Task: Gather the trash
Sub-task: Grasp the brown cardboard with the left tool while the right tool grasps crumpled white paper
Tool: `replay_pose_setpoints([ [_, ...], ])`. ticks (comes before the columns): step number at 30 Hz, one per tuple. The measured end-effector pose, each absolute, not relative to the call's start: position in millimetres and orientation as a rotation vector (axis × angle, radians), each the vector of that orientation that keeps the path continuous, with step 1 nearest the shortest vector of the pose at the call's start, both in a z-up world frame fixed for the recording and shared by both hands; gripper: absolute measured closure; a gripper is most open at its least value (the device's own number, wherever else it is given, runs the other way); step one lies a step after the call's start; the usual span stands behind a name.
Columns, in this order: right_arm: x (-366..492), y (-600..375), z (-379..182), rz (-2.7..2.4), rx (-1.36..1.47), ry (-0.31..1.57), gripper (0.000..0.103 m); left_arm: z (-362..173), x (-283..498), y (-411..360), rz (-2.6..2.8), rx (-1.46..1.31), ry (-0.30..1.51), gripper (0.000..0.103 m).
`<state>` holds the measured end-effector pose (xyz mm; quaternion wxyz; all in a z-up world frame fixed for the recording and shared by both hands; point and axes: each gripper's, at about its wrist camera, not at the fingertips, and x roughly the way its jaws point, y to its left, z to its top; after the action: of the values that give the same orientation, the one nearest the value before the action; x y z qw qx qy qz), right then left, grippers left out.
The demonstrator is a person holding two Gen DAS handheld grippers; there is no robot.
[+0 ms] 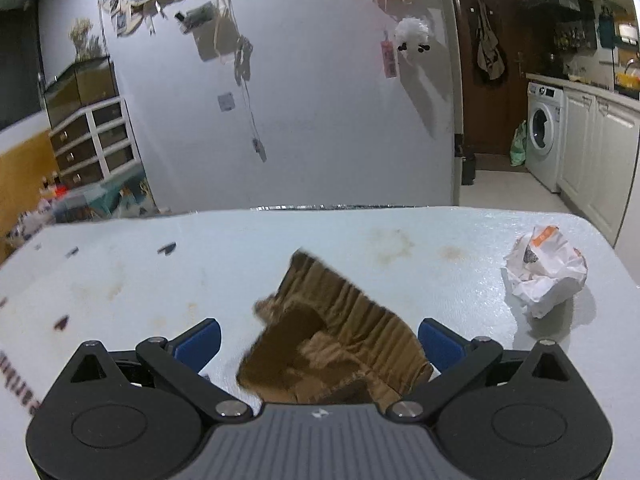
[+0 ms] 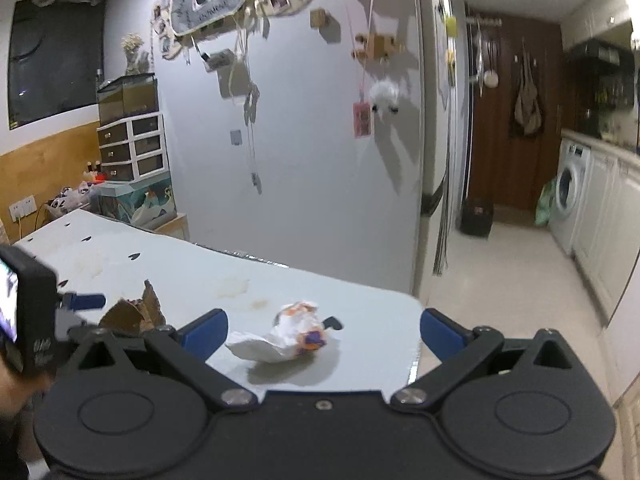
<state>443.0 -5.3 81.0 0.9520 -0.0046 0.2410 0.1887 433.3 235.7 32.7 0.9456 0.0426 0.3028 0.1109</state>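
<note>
A torn piece of brown corrugated cardboard [image 1: 336, 332] lies on the white table [image 1: 200, 264], between the blue fingers of my left gripper [image 1: 320, 340], which is open around it without pinching it. A crumpled white wrapper with orange print [image 1: 544, 270] sits to the right near the table's corner. In the right wrist view that same wrapper [image 2: 288, 334] lies just ahead of my open right gripper [image 2: 322, 332], between its spread fingers. The cardboard [image 2: 134, 312] and the left gripper's blue fingertip [image 2: 86, 301] show at the left.
The stained table's rounded right corner [image 2: 414, 308] drops to a tiled floor. A grey wall with hanging decorations [image 1: 280, 80] stands behind the table. A washing machine [image 1: 544, 136] and white cabinets line the right. Drawers and clutter [image 1: 92, 140] sit at the far left.
</note>
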Motion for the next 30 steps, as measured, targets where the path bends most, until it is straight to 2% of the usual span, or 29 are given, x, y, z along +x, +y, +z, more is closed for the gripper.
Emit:
replay_pose_setpoints([
  [5, 473, 12, 74, 0.364, 0.034, 0.582, 0.001, 30, 430, 256, 0.193, -0.031, 0.637, 0.0],
  [8, 492, 17, 65, 0.359, 0.08, 0.644, 0.012, 28, 431, 264, 0.192, -0.061, 0.642, 0.0],
  [14, 519, 27, 37, 0.345, 0.099, 0.719, 0.028, 22, 435, 267, 0.157, -0.084, 0.658, 0.002],
  [18, 533, 33, 20, 0.354, 0.131, 0.77, 0.04, 17, 436, 276, 0.155, -0.112, 0.665, 0.006],
  [22, 541, 41, 5, 0.367, 0.113, 0.822, 0.041, 13, 434, 292, 0.156, -0.17, 0.658, 0.007],
  [26, 536, 51, 4, 0.378, 0.018, 0.796, 0.045, 11, 432, 296, 0.159, -0.187, 0.638, 0.014],
  [30, 526, 55, 3, 0.38, -0.091, 0.775, 0.059, 13, 430, 297, 0.149, -0.202, 0.625, 0.025],
])
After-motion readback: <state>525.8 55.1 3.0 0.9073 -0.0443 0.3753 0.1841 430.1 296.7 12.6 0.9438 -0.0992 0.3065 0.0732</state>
